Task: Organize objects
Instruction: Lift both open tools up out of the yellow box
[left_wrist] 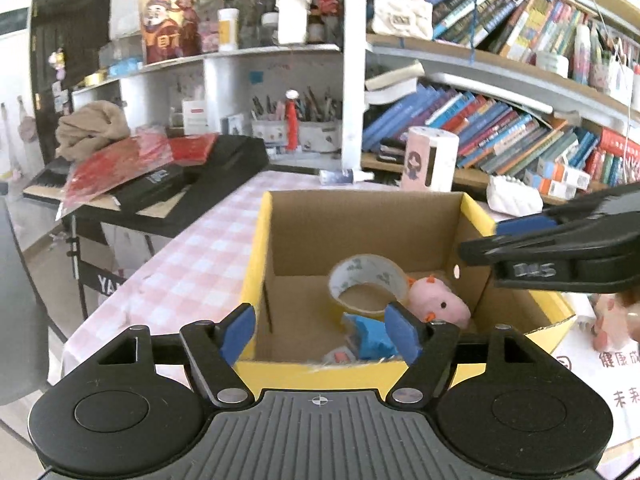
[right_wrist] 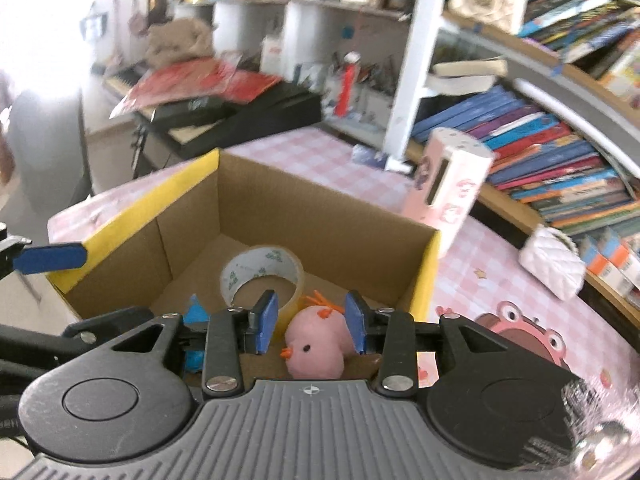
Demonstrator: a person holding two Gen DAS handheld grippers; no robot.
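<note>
A cardboard box with yellow outer walls stands on the pink checked table. Inside it lie a roll of clear tape, a pink plush chick and a blue item. My left gripper hangs open over the box's near wall, nothing between its blue pads. My right gripper is open above the box's right side. In the right wrist view the chick shows between its pads, lower down, with a gap to them.
A pink cylindrical container stands behind the box, and a white quilted purse lies to its right. Crowded bookshelves line the back. A black keyboard piled with red items sits at the left.
</note>
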